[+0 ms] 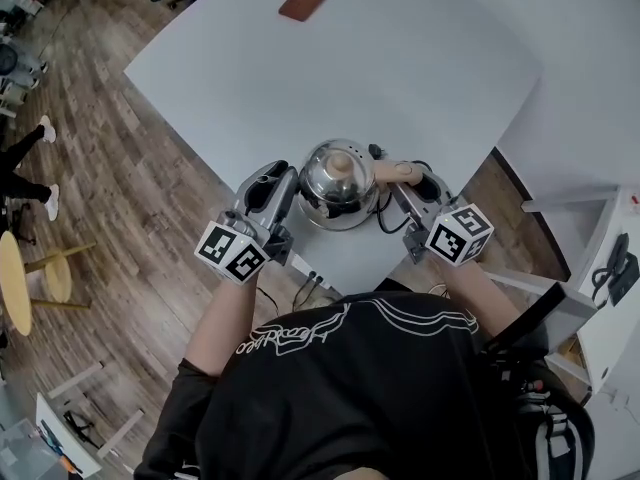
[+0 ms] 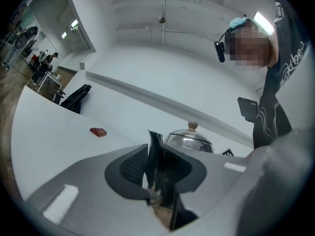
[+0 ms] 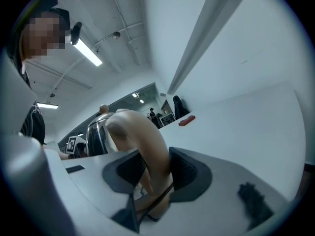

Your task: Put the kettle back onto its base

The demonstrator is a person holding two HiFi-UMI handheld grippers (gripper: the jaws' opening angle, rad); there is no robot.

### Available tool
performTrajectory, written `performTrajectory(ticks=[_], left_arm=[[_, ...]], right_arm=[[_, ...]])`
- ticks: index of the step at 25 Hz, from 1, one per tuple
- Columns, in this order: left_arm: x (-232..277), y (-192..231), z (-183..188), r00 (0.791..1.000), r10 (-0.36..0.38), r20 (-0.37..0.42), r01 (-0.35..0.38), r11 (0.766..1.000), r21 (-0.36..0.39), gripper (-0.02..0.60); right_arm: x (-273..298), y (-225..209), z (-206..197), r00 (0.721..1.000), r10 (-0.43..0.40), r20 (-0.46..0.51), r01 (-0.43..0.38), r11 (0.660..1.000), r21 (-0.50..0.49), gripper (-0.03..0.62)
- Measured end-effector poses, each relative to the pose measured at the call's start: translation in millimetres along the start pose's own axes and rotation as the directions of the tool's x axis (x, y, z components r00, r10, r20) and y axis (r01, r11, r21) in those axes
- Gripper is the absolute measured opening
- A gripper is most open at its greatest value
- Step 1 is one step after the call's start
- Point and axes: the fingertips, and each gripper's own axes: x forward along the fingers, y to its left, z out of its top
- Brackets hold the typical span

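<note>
A shiny steel kettle (image 1: 338,183) with a wooden lid knob stands near the front edge of the white table (image 1: 400,68). My left gripper (image 1: 283,180) is at its left side, level, and its pads are shut on the kettle's spout (image 2: 156,166). The kettle's dome (image 2: 189,140) shows just beyond the jaws. My right gripper (image 1: 415,183) is on the other side, and its pads clamp the curved tan handle (image 3: 147,141). The steel body (image 3: 98,132) lies behind that handle. The kettle hides whatever is under it, so I cannot make out the base.
A black cord (image 1: 390,223) loops at the table's front edge beside the kettle. A small reddish-brown object (image 1: 303,1) lies at the far side of the table. Wooden floor, a yellow stool (image 1: 15,278) and a person's feet are off to the left.
</note>
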Motion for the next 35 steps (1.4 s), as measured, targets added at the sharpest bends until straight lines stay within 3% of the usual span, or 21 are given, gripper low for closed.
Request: performTrajectory(ticks=[6, 13, 19, 29, 31, 35], left_arm=[[-8, 3, -9, 1.0, 0.006, -0.017, -0.006, 1.0, -0.02, 0.066], [-8, -1, -10, 1.0, 0.022, 0.01, -0.021, 0.996, -0.091, 0.075], [-15, 4, -9, 0.997, 0.062, 0.045, -0.054, 0.985, -0.163, 0.147], [-37, -4, -9, 0.998, 0.048, 0.029, -0.043, 0.987, -0.153, 0.153], [-46, -13, -7, 1.0, 0.026, 0.017, -0.023, 0.989, -0.145, 0.152], [-74, -48, 3, 1.0, -0.002, -0.011, 0.001, 0.988, -0.154, 0.121]], right_arm=[[-2, 5, -12, 1.0, -0.002, -0.02, 0.001, 0.999, -0.043, 0.146], [-9, 6, -14, 1.0, 0.007, -0.011, -0.007, 1.0, -0.008, 0.146], [-15, 6, -18, 1.0, 0.016, -0.018, -0.016, 1.0, 0.006, 0.173], [-49, 10, -18, 0.999, -0.048, -0.011, 0.049, 0.999, 0.01, 0.189], [-59, 30, -6, 1.0, -0.005, 0.023, 0.004, 1.0, 0.028, 0.189], [-79, 106, 22, 0.983, 0.16, 0.088, -0.164, 0.986, 0.034, 0.189]])
